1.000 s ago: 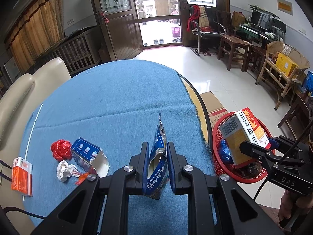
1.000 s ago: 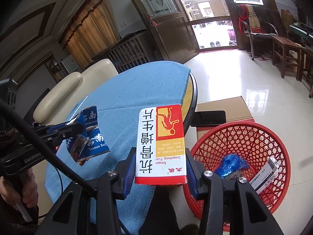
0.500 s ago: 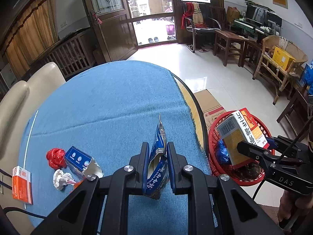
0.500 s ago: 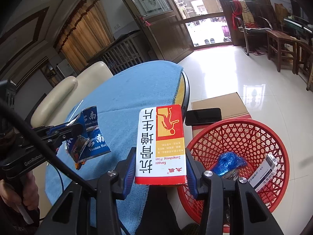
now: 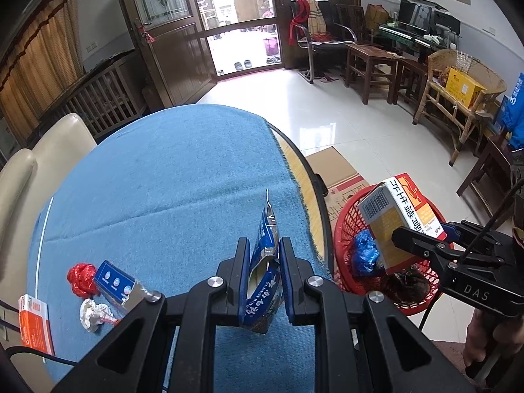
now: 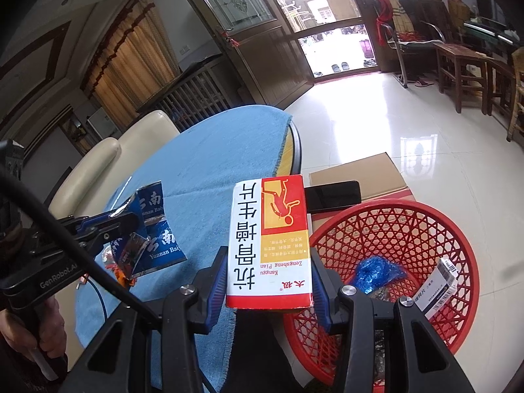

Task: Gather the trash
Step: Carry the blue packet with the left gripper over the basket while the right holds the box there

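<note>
A round table covered with a blue cloth (image 5: pixel 157 177) fills the middle of the scene; everything else is placed against it.

The left gripper (image 5: pixel 262 258) hangs over the near part of the table, its two fingers pressed together on a torn, flattened blue carton (image 5: pixel 263 271) with foil lining, held upright above the cloth. In the right wrist view the same carton (image 6: pixel 154 232) shows at the table's near edge, clamped in that gripper (image 6: pixel 131 226).

The right gripper (image 6: pixel 267 275) is off the table's right side, its fingers clamped on the long sides of a white, red and yellow medicine box (image 6: pixel 270 242). From the left wrist view the box (image 5: pixel 398 219) is held over a red plastic basket (image 5: pixel 344 229) that stands on the floor just beside the table's right edge. The basket (image 6: pixel 393 216) already contains a crumpled blue wrapper (image 6: pixel 376 270), a small white box (image 6: pixel 437 286) and some dark scraps.

On the table's near left part lie a small blue box (image 5: pixel 114 283), a red crumpled ball (image 5: pixel 80 278), a white paper wad (image 5: pixel 93 312) and, at the edge, an orange and white packet (image 5: pixel 34 322). A brown cardboard carton (image 6: pixel 360 170) sits on the floor beyond the basket, with a black phone (image 6: pixel 334 193) on it.
</note>
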Demonstrator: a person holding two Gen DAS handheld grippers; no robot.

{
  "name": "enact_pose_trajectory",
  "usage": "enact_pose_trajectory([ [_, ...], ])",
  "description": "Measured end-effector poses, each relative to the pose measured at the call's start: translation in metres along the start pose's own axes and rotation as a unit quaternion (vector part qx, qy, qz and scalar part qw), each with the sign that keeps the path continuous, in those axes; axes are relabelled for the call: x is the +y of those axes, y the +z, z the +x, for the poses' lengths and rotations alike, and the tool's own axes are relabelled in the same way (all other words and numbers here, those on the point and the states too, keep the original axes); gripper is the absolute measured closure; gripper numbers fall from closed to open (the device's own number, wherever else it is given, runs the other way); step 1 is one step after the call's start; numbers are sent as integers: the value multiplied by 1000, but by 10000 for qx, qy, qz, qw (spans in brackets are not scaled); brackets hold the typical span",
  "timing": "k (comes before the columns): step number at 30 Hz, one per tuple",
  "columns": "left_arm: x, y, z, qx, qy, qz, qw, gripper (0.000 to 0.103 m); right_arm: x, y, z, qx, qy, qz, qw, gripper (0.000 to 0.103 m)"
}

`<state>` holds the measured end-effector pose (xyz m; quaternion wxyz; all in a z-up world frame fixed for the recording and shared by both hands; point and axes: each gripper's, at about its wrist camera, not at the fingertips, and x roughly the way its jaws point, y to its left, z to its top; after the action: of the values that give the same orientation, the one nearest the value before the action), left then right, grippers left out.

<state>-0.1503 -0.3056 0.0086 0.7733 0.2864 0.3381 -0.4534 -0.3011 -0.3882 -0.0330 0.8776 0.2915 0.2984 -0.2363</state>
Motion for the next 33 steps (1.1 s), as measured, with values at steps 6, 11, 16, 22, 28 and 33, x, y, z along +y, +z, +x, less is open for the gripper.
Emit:
enact_pose_trajectory([
  [6,-15,7,1,-38,-324,136,9994,84,-23,2,-9,-127,-228,207,9994,55],
  [11,-35,13,3,-49,-628,301,9976,84,-46,0,-19,-182,-439,426,9980,55],
  [16,-50,17,8,6,-905,414,9950,84,-69,-6,-27,-172,-592,681,9958,55],
  [22,-64,22,17,93,-1437,466,9885,84,-83,-12,-34,-174,-700,830,9939,55],
  [28,-77,26,28,190,-1903,419,9806,84,-91,-13,-37,-197,-764,971,9921,54],
  [33,-83,28,40,324,-2144,368,9755,63,-97,-16,-39,-195,-810,1106,9904,52],
])
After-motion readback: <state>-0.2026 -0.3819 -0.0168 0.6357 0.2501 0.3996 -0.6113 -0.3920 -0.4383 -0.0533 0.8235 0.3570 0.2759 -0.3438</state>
